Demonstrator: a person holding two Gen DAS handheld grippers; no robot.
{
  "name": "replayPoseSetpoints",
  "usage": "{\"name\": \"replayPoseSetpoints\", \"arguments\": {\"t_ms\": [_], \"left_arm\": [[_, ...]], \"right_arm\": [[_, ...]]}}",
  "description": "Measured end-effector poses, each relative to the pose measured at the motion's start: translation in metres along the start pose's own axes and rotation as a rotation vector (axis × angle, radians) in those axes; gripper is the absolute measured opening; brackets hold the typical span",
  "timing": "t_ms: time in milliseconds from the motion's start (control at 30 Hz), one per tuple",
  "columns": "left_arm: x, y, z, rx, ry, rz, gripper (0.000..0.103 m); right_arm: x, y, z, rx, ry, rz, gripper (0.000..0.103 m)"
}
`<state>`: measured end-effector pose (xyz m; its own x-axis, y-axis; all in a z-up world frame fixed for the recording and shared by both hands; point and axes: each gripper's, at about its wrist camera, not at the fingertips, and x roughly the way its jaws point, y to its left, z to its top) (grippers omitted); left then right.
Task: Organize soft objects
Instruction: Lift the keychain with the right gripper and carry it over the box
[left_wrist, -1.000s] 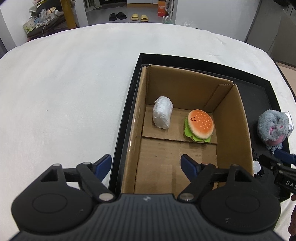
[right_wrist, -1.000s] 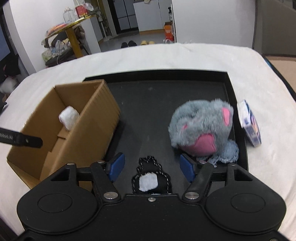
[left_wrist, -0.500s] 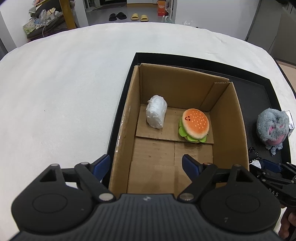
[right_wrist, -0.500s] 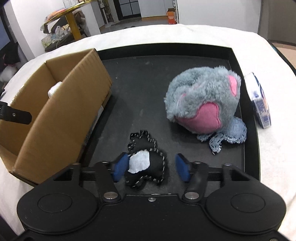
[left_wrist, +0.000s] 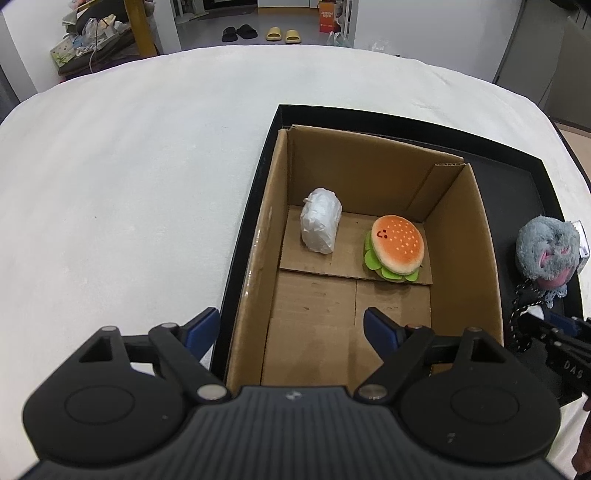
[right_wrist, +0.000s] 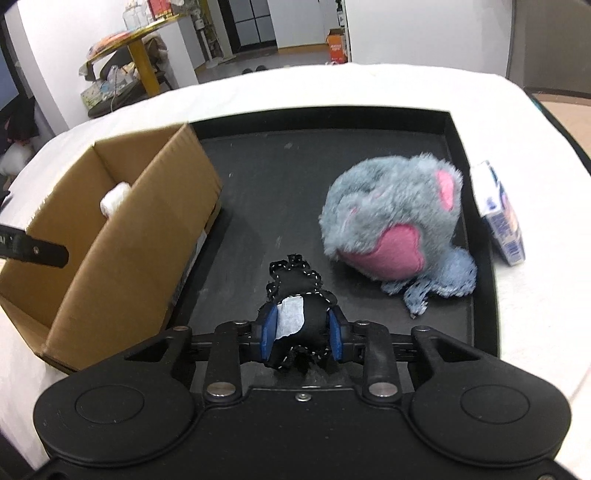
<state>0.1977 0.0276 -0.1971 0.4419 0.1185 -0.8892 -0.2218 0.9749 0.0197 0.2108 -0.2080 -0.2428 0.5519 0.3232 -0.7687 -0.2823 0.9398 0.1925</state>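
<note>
My right gripper is shut on a small black stitched plush with a white tag, on the black tray. A grey and pink plush lies to its right; it also shows in the left wrist view. The open cardboard box stands on the tray's left part and holds a burger plush and a white wrapped bundle. My left gripper is open and empty, straddling the box's near left wall.
A blue and white packet lies on the white cloth just outside the tray's right rim. The box stands left of my right gripper. Room furniture and slippers show beyond the table.
My right gripper has closed its fingers on the black plush. My left gripper has drifted a little, so the box sits more central in its view.
</note>
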Motion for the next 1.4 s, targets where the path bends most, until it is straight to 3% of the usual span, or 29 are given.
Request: {"name": "replayPoseSetpoints", "arguments": {"t_ms": [867, 1000, 1400], "left_arm": [[-0.018, 0.020, -0.005, -0.005, -0.045, -0.037, 0.083], [-0.020, 0.021, -0.005, 0.000, -0.054, -0.052, 0.079], [-0.017, 0.026, -0.009, 0.004, -0.052, -0.097, 0.049]], "right_arm": [[-0.041, 0.032, 0.047, -0.042, -0.174, 0.016, 0.029], [-0.043, 0.042, 0.053, -0.058, -0.195, 0.024, 0.029], [-0.045, 0.071, 0.066, -0.090, -0.220, 0.078, 0.029]]}}
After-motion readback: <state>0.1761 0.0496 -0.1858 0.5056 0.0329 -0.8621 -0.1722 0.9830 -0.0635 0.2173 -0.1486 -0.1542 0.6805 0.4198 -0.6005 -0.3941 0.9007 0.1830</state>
